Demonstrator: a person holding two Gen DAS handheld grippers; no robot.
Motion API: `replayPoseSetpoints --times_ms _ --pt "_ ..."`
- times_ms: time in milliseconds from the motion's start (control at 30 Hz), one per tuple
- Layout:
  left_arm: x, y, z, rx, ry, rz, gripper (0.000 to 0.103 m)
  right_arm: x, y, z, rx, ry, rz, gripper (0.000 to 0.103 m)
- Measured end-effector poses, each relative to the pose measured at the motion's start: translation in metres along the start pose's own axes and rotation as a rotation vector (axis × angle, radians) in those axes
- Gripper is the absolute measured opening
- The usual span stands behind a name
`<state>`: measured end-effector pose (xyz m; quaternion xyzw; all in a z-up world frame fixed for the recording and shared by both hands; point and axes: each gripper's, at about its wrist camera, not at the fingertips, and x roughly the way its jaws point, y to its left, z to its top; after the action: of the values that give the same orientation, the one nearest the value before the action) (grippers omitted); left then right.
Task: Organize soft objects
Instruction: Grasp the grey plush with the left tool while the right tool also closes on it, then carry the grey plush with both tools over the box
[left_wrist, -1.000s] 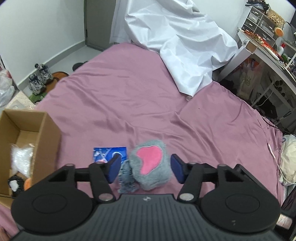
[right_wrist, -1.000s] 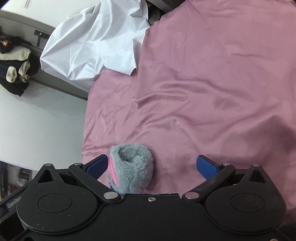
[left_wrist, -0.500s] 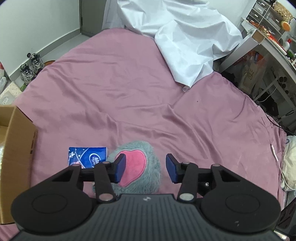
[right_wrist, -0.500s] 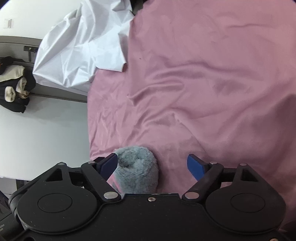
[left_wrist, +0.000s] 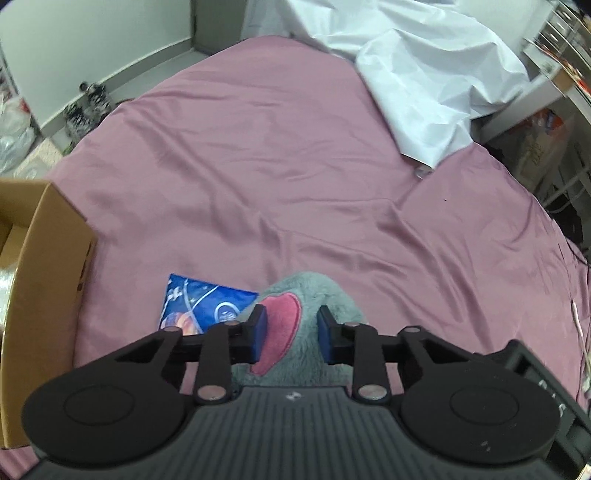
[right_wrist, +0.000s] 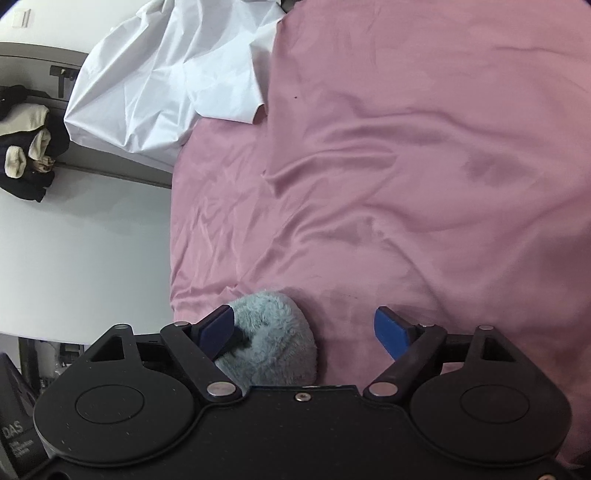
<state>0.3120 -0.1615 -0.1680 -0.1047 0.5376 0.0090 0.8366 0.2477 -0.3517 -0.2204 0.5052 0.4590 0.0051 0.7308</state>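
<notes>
My left tool (left_wrist: 289, 330) is closing, its blue pads (left_wrist: 258, 329) narrowed onto the grey plush toy (left_wrist: 314, 354), and the fur with its pink heart patch (left_wrist: 279, 332) is squeezed between them. The plush lies on the pink bedsheet (left_wrist: 295, 177), close in front of me, with a blue printed packet (left_wrist: 201, 308) just beside it on its left and a cardboard box (left_wrist: 48, 280) further left at the bed's edge. My right tool (right_wrist: 306, 328) stands wide; its left pad (right_wrist: 218, 328) touches the fluffy side of the same plush (right_wrist: 273, 332), while the right pad (right_wrist: 391, 330) is clear of it above bare sheet. A crumpled white sheet (left_wrist: 424, 74) lies at the far end of the bed
</notes>
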Motion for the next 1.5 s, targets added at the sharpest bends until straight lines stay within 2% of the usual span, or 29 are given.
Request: replayPoseSetpoints --times_ms 233,433,500,533,667,833,1500 --pt "-0.001 0.021 -0.004 -0.076 0.026 -0.039 0.023 0.007 0.010 -0.004 -0.022 0.005 0.018 0.080" --pt "-0.003 0.031 -0.006 -0.112 0.036 -0.066 0.021 0.021 0.017 -0.011 -0.050 0.063 0.014 0.057" --pt "-0.002 0.035 -0.007 -0.125 0.042 -0.073 0.021 0.025 0.016 -0.013 -0.045 0.079 0.007 0.045" --pt "-0.003 0.036 -0.007 -0.127 0.043 -0.077 0.021 0.028 0.015 -0.014 -0.037 0.086 0.008 0.030" --pt "-0.007 0.038 -0.006 -0.139 0.042 -0.081 0.020 0.026 0.016 -0.016 -0.056 0.081 0.007 0.023" --pt "-0.024 0.043 -0.002 -0.133 0.011 -0.086 0.020 0.020 0.028 -0.018 -0.112 0.056 0.041 0.021" --pt "-0.091 0.105 0.007 -0.150 -0.102 -0.080 0.019 0.003 0.094 -0.061 -0.307 0.085 0.158 0.020"
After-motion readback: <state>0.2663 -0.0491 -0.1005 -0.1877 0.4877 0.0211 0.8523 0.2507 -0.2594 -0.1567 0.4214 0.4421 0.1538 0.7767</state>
